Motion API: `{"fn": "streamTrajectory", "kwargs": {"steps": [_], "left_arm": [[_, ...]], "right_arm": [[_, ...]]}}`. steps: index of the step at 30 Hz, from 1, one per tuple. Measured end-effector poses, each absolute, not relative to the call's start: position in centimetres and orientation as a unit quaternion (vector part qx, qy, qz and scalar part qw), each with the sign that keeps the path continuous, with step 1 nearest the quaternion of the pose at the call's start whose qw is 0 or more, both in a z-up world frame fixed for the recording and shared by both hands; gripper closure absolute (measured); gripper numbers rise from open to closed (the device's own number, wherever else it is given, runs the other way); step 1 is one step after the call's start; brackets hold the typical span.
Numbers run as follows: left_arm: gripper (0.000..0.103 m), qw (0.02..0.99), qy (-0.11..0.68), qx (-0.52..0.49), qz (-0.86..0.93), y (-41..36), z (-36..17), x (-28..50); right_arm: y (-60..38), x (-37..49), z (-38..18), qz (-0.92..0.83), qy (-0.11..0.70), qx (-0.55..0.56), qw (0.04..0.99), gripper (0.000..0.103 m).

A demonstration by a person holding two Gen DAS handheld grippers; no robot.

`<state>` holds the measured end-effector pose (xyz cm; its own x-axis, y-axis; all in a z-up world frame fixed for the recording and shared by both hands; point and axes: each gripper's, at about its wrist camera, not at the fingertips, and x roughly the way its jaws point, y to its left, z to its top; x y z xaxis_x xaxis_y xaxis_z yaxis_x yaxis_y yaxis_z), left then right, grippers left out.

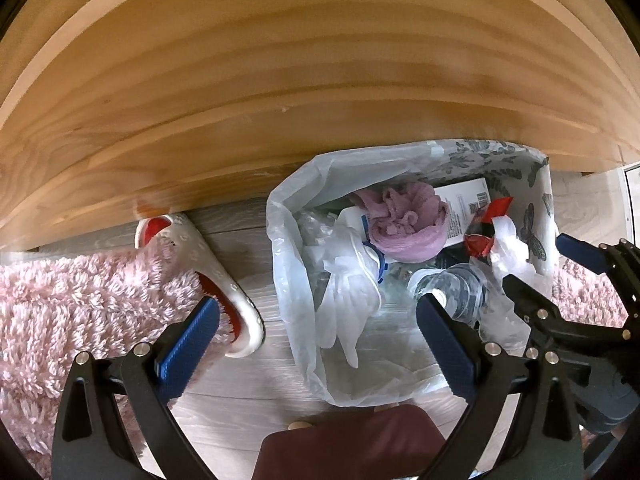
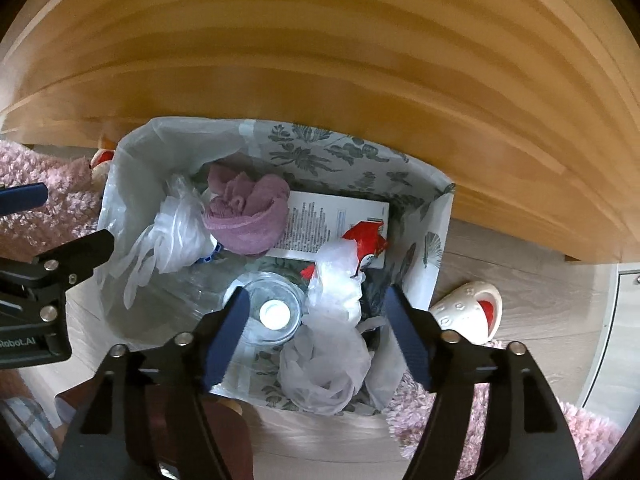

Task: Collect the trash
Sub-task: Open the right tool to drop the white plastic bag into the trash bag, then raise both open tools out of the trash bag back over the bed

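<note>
A leaf-printed trash bag (image 2: 424, 236) with a clear liner (image 1: 288, 240) stands open on the floor under a wooden table. Inside lie a crumpled purple cloth (image 2: 248, 212), a white printed box (image 2: 332, 220), a red wrapper (image 2: 366, 240), clear plastic gloves (image 1: 344, 292) and a clear bottle with a white cap (image 2: 274, 314). My left gripper (image 1: 316, 348) is open above the bag's near left rim, with nothing between its fingers. My right gripper (image 2: 316, 332) is open over the bag's mouth, above crumpled white plastic (image 2: 332, 368), touching nothing.
The wooden table underside (image 1: 280, 60) hangs close overhead. A pink shaggy rug (image 1: 60, 300) lies on both sides of the bag. One white and red slipper (image 1: 216, 280) sits left of the bag, another slipper (image 2: 476, 308) to its right. A dark red sleeve (image 1: 352, 448) shows below.
</note>
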<state>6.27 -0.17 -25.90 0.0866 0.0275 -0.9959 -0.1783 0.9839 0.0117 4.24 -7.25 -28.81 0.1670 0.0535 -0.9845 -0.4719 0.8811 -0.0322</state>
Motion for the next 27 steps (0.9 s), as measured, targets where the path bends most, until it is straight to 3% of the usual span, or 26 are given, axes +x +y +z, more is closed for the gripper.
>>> {"fn": "streamTrajectory", "kwargs": {"steps": [4, 7, 27], "left_arm": [[0.008, 0.737, 0.669, -0.062, 0.073, 0.0, -25.5, 6.3], [0.008, 0.737, 0.668, -0.067, 0.075, 0.2, -25.3, 6.3], [0.008, 0.745, 0.658, -0.083, 0.069, 0.4, -24.2, 6.4]], "right_arm": [[-7.6, 4.3, -28.3, 0.176, 0.618, -0.16, 0.75, 0.017], [-7.9, 4.4, -27.9, 0.174, 0.615, -0.153, 0.754, 0.012], [-8.3, 3.7, -25.1, 0.177, 0.572, -0.136, 0.789, 0.008]]}}
